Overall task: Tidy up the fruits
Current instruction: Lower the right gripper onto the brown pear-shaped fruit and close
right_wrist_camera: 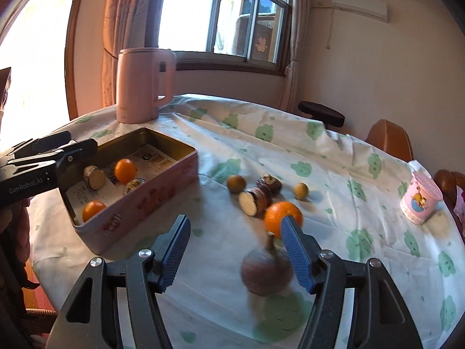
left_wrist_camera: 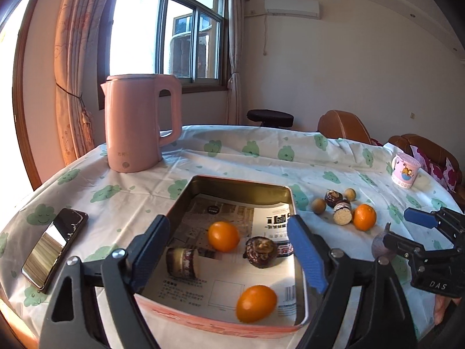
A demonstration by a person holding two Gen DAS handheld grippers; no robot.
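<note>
- A tall pink plastic kettle (left_wrist_camera: 139, 125) stands upright on the surface's white cloth with green cloud prints (left_wrist_camera: 261, 157).
- A dark glossy phone (left_wrist_camera: 53, 247) lies flat near the left edge.
- A pink printed cup (left_wrist_camera: 405, 170) stands far right.

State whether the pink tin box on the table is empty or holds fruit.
Holds fruit. The tin box contains two oranges plus two brown fruits on paper lining.

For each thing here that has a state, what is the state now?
left gripper: open, over the tin.
right gripper: open, blurred brown fruit between fingers, not pressed.
tin: lidless, holds fruit.
kettle: lid closed, upright.
cup: tilted.
</note>
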